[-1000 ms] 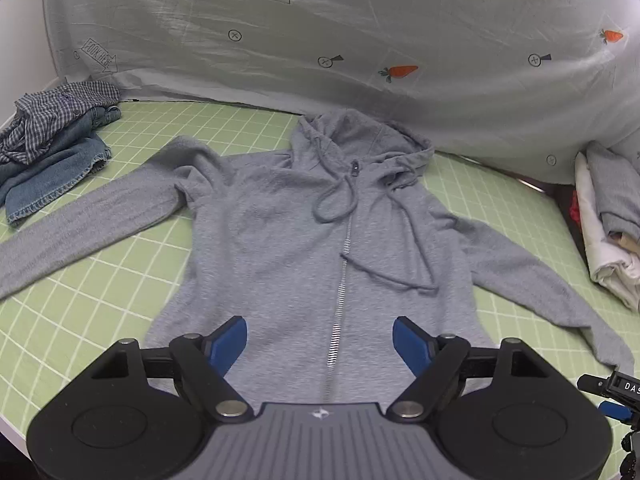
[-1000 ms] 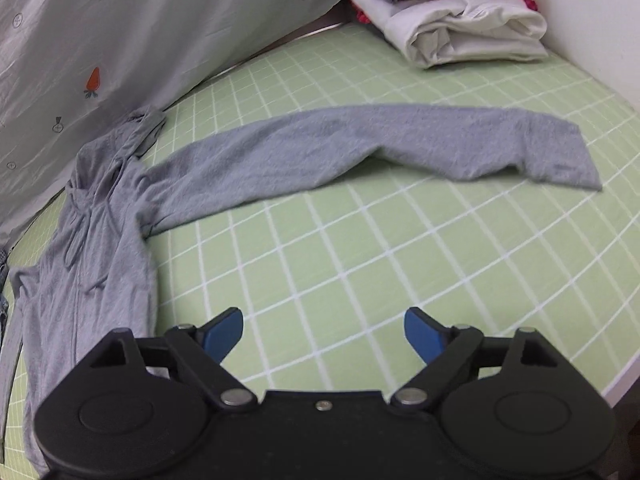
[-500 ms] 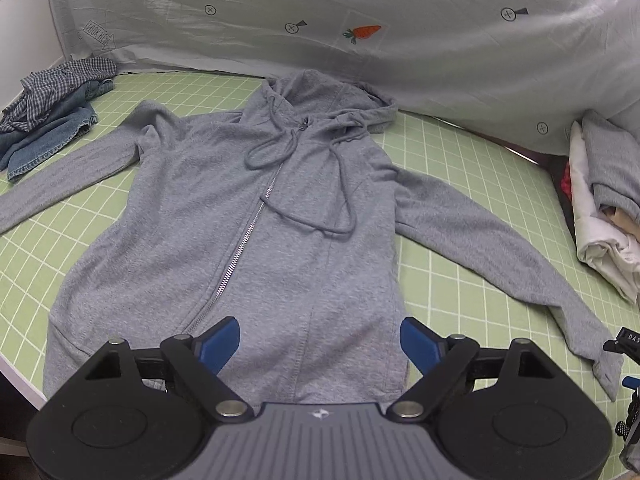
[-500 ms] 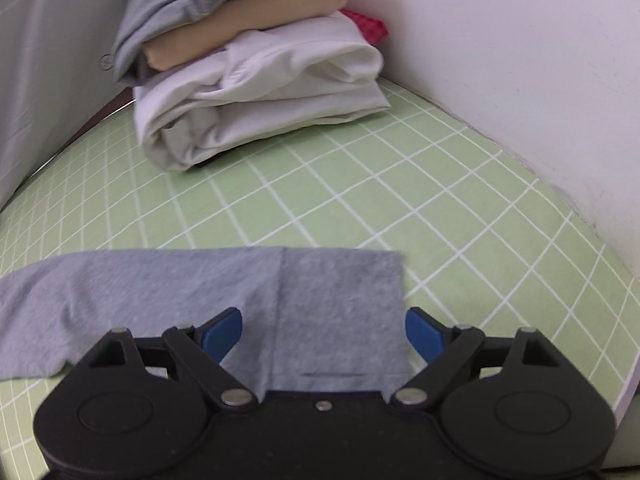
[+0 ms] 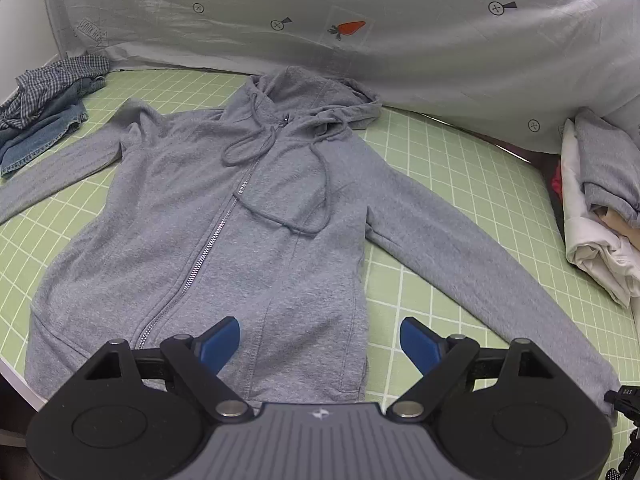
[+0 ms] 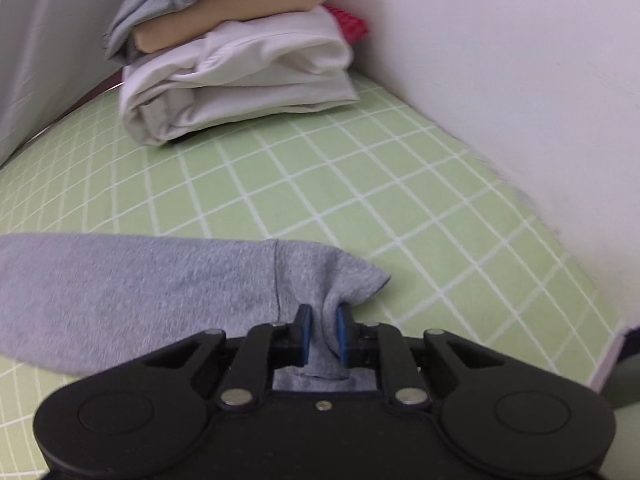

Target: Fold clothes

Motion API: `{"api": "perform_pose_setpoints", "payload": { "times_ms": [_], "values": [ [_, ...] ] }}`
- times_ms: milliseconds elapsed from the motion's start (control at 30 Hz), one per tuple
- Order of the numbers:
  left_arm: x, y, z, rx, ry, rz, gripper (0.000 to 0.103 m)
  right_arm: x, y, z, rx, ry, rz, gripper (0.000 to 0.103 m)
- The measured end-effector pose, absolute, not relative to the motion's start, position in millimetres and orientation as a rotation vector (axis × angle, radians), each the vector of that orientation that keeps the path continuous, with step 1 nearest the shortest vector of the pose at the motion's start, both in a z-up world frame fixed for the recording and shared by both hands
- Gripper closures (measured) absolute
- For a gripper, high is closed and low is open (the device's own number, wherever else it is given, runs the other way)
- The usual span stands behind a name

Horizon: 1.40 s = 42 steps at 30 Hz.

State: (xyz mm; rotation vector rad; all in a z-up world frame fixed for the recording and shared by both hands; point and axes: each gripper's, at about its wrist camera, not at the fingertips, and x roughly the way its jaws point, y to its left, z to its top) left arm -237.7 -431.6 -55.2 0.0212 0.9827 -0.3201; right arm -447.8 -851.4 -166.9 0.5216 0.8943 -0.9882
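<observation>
Right gripper has clamped the hoodie cuff; left gripper gapes, empty.

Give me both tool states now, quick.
Left tool: open, holding nothing, above the hoodie hem.
Right tool: closed on the sleeve cuff.

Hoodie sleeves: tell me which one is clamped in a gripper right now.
The hoodie's sleeve on the folded-pile side; the right gripper is shut on its cuff. The other sleeve, toward the jeans, lies untouched.
</observation>
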Motion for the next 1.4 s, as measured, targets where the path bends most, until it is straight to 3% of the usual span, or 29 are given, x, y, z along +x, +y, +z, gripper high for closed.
{"api": "perform_pose_setpoints", "payload": {
  "times_ms": [133,200,300,367,400,500,733,1400],
  "values": [
    [-234,-428,-57,0.034,0.99,-0.333,0.015,-460,-851,-167,0.536,0.899,-1.019,0.08],
    [-233,-422,-56,0.037,0.987,-0.331,0.015,-459,-849,-165,0.521,0.914,-1.043,0.059],
    [-233,-407,-50,0.045,0.962,-0.319,0.015,-458,-844,-160,0.526,0.909,-1.062,0.041],
    [-233,-397,-45,0.051,0.945,-0.31,0.015,-447,-831,-154,0.506,0.897,-1.047,0.014],
    [-232,-390,-44,0.055,0.938,-0.299,0.015,-441,-823,-151,0.495,0.892,-1.039,0.005],
    [-225,-364,-41,0.054,0.926,-0.262,0.015,-423,-802,-143,0.462,0.876,-1.015,0.0],
    [-184,-288,-46,0.01,0.928,-0.19,0.015,-362,-724,-127,0.403,0.864,-0.898,0.0],
    [37,34,-120,0.019,1.128,-0.1,0.015,-160,-322,-115,0.309,0.94,-0.682,0.0]
  ]
}}
